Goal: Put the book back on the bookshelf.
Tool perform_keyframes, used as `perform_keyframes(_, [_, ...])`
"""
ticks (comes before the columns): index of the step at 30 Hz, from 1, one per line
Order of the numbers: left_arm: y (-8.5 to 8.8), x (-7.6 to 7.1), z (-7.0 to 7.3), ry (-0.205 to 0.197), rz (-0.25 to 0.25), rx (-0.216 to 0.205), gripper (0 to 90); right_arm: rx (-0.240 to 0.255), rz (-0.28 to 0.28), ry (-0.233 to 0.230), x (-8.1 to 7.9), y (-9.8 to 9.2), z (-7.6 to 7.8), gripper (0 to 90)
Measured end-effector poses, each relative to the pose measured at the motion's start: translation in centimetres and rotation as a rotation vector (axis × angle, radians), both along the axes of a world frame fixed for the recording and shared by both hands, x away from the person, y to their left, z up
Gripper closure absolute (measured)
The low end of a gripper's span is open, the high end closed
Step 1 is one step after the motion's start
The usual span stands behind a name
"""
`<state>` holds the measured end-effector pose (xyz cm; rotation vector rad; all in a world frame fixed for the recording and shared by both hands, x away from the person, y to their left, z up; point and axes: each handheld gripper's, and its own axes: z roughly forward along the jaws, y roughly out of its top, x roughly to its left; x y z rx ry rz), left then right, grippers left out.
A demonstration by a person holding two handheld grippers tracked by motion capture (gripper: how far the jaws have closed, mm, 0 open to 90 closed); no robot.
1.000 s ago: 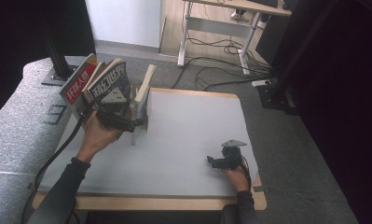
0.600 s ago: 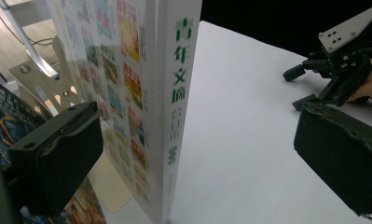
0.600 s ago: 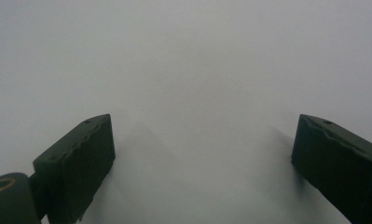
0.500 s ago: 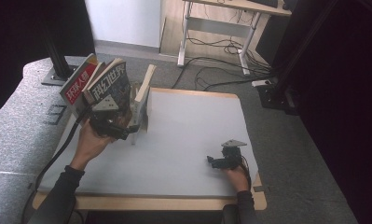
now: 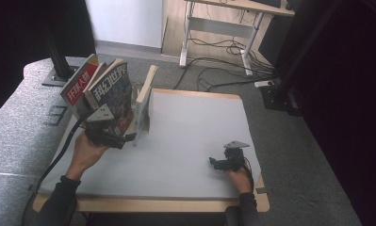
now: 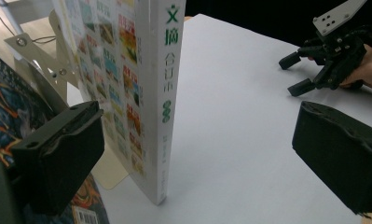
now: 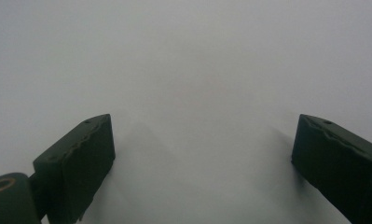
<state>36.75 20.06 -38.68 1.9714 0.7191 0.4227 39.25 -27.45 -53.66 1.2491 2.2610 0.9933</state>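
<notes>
White-spined book [image 6: 167,93] upright on white table [image 5: 190,136], green characters, colourful tiled cover, between left gripper [image 6: 197,154] jaws spread wide; right gripper [image 7: 202,158] wide, holding nothing

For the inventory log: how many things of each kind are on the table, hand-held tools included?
Magazines: 2, red-covered magazine and dark-covered magazine
Books: 1, white-spined book
Wooden racks: 1, wooden rack
Tools: 2, left tool and right tool, both open
Total: 6
</notes>
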Motion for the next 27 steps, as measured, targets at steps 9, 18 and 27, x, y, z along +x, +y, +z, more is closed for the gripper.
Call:
perform_keyframes(9, [0.8,-1.0,-1.4,0.005,0.012,-0.003,2.8,0.0,0.0,0.0,0.0,0.0,0.0,5.5])
perform_keyframes(18, [1.3,-1.7,-2.9,0.012,0.011,0.001,1.1,0.0,0.0,0.0,0.0,0.0,0.0,5.5])
perform_keyframes(27, [1.5,-2.3,-4.6,0.026,0.01,0.003,0.0,-0.002,0.001,-0.001,0.0,0.0,0.0,5.5])
